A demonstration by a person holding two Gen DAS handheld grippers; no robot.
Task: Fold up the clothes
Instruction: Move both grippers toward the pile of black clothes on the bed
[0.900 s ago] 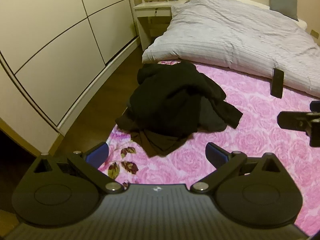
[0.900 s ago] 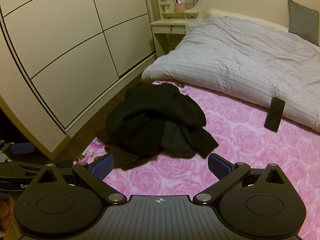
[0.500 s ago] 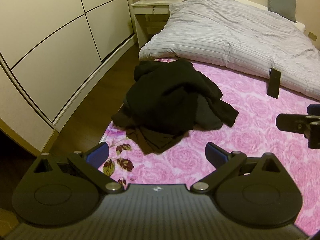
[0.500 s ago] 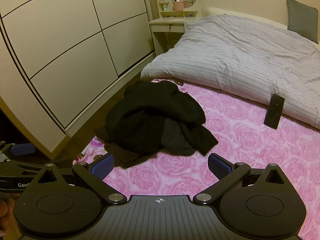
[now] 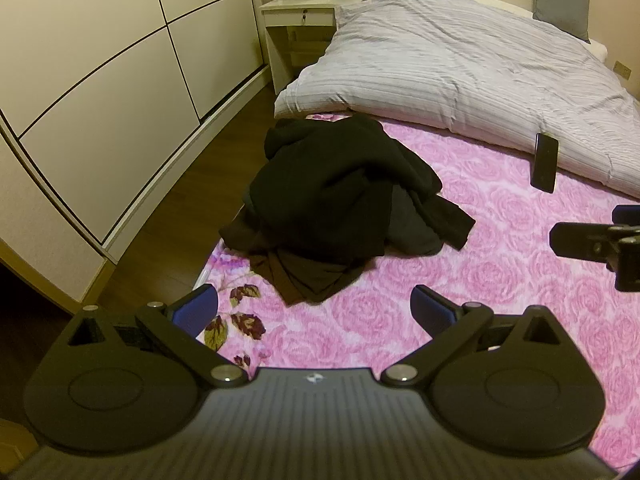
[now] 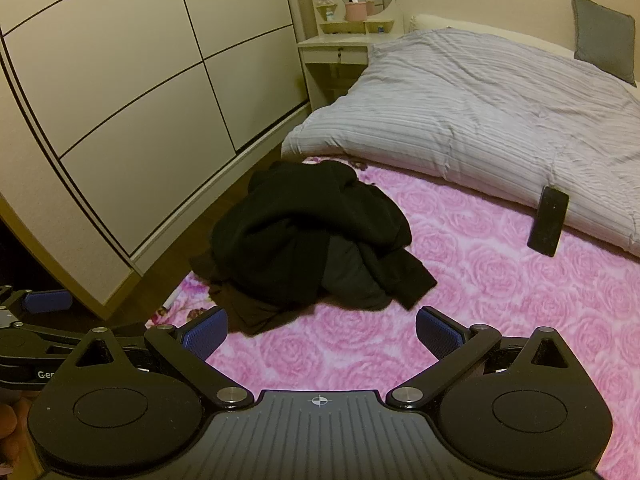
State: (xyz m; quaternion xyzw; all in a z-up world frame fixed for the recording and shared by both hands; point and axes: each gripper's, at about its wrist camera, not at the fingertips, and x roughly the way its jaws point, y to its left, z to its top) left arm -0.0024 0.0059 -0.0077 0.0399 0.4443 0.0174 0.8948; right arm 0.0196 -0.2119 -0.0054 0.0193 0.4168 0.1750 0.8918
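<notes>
Left gripper (image 5: 314, 306): blue pads spread wide, nothing between them, hovering over the near edge of the pink rose-print blanket (image 5: 500, 272). Right gripper (image 6: 322, 330): same, jaws wide apart and empty, above the blanket, clear of the fabric. Black clothes pile (image 5: 340, 208) sits crumpled ahead of both, on the blanket's left side near the bed edge, one sleeve trailing right, a bit of dark fabric spilling toward the near edge. Neither gripper touches it. Behind the pile: bunched grey striped duvet (image 5: 460, 68). Black phone (image 6: 548, 220) leans against the duvet's edge, well right of the pile. White wardrobe doors (image 6: 140, 80) along the left.
</notes>
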